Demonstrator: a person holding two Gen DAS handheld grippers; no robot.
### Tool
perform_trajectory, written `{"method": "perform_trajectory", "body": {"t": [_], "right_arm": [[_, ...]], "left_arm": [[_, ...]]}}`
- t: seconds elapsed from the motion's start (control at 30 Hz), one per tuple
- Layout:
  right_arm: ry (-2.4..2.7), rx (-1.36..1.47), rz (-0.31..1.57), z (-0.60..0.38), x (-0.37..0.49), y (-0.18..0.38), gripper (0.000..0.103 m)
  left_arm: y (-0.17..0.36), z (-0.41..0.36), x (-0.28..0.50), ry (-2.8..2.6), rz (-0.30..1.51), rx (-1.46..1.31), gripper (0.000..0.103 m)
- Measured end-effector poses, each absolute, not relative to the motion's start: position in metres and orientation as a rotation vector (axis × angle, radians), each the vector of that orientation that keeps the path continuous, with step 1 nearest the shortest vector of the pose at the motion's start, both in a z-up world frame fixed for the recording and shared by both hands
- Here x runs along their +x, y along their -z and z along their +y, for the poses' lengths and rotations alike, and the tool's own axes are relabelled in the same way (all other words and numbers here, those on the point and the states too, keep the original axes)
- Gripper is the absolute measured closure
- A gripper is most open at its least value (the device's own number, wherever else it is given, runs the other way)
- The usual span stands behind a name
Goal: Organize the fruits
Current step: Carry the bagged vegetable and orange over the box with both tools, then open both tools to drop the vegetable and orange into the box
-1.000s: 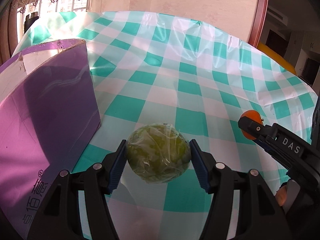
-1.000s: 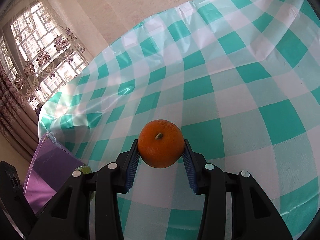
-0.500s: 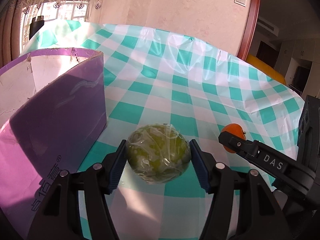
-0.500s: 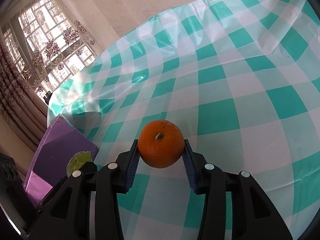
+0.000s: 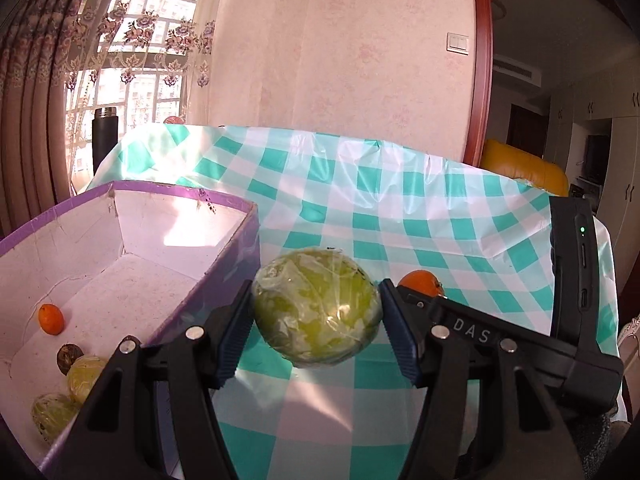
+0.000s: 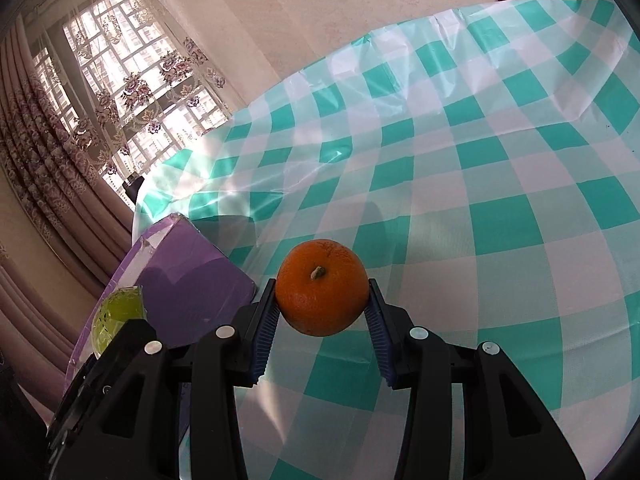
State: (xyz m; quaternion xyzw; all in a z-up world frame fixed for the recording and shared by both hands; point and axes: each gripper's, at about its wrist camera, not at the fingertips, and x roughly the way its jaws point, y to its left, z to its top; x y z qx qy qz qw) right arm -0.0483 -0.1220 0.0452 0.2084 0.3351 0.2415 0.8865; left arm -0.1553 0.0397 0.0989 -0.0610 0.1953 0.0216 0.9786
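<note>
My left gripper [image 5: 316, 312] is shut on a green fruit wrapped in clear film [image 5: 316, 306] and holds it above the checked table, just right of the purple box [image 5: 224, 256]. My right gripper [image 6: 322, 300] is shut on an orange [image 6: 322, 292], held above the table. The orange also shows in the left wrist view [image 5: 420, 282], behind my left gripper's right finger. The green fruit shows at the left of the right wrist view [image 6: 116, 314]. Inside the box lie a small orange [image 5: 51, 319], a dark fruit [image 5: 69, 356] and two wrapped green fruits [image 5: 86, 372].
The teal-and-white checked tablecloth [image 5: 400, 208] covers the table. A dark bottle [image 5: 105, 140] stands beyond the table's far left corner by the window. A yellow seat [image 5: 520, 168] is behind the far right edge. The purple box also shows in the right wrist view [image 6: 188, 272].
Both grippers have risen with their fruit. The left camera now looks over the box wall, so the fruits inside show. The right gripper has come closer to the left one.
</note>
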Motion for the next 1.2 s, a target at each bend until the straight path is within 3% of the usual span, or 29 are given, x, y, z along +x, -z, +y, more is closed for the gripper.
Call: {"method": "perform_trajectory", "body": {"t": [0.17, 0.43, 0.7, 0.93, 1.03, 1.1, 1.17, 1.2], "right_arm": [[-0.583, 0.392, 0.658, -0.091, -0.06, -0.076, 0.06], [-0.721, 0.147, 0.58, -0.003, -0.088, -0.121, 0.06], [-0.723, -0.29, 0.59, 0.1, -0.12, -0.116, 0.06], [-0.713, -0.464, 0.71, 0.131, -0.12, -0.086, 0.06], [-0.71, -0.483, 0.767, 0.135, -0.116, -0.086, 0.058], [-0.733, -0.479, 0.812, 0.138, -0.114, -0.09, 0.036], [-0.728, -0.499, 0.8, 0.142, -0.117, -0.095, 0.019], [-0.734, -0.517, 0.794, 0.145, -0.12, -0.098, 0.017]], "left_arm": [[-0.133, 0.063, -0.181, -0.124, 0.319, -0.113, 0.041], [-0.172, 0.134, -0.213, -0.261, 0.375, -0.169, 0.041], [-0.15, 0.211, -0.218, -0.435, 0.524, -0.217, 0.041], [-0.128, 0.239, -0.209, -0.468, 0.659, -0.217, 0.04], [-0.126, 0.234, -0.206, -0.518, 0.703, -0.12, 0.02], [-0.127, 0.235, -0.208, -0.527, 0.7, -0.124, 0.007], [-0.129, 0.237, -0.209, -0.516, 0.704, -0.153, 0.002], [-0.13, 0.239, -0.209, -0.528, 0.711, -0.16, 0.002]]}}
